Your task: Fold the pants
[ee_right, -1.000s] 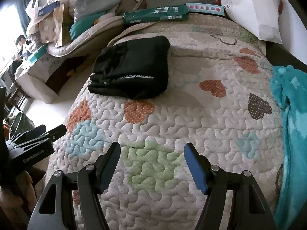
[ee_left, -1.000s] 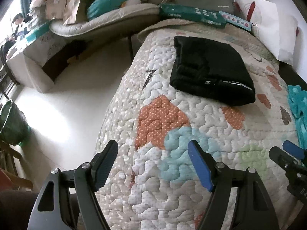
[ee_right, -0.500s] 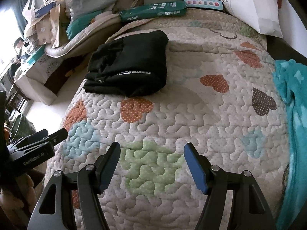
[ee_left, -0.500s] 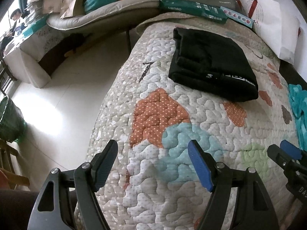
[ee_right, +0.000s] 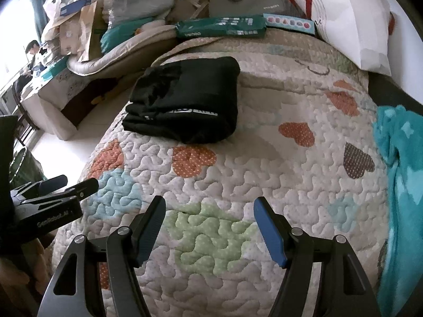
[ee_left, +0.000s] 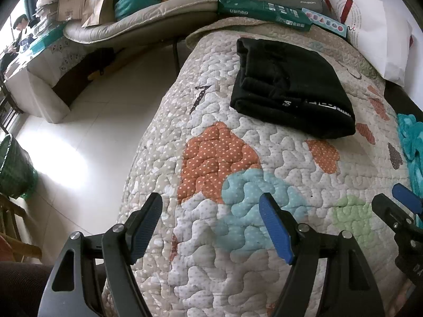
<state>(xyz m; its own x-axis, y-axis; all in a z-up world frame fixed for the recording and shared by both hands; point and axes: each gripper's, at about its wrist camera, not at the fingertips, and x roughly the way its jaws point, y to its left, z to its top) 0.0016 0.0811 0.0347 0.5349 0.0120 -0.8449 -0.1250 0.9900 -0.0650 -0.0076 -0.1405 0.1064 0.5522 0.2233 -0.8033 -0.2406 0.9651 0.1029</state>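
Pants (ee_left: 290,89) lie on the quilt (ee_left: 238,277) of the bed, towards its far end and close to the edge that drops to the floor (ee_left: 87,137). They are black and already gathered into a compact, thick rectangle, with a strip of white lettering along the nearer fold. In the right view we see the same bundle (ee_right: 185,103) with its stacked layers showing at the side nearest the floor. We judge the folding done or nearly so, since no leg or waistband trails loose from the stack.

We hold our left hand-held gripper (ee_left: 208,227) low over the near part of the quilt, well apart from the pants. Its jaws stand wide open and grasp nothing; only the orange and blue patches of the quilt show between them. Our right hand-held gripper (ee_right: 208,224) sits beside it over a green patch, equally wide open and equally empty. Each tool appears at the edge of the other's view, so we take them to be side by side.

Keeping both open and back from the bundle leaves the stack undisturbed, which suits a finished fold. If a final tidy is wanted, we would reach forward along the quilt to the near edge of the pants. A teal blanket (ee_right: 396,174) lies along the right side of the bed, a white pillow (ee_right: 351,26) at its head, and a green pack (ee_right: 219,27) beyond the pants.
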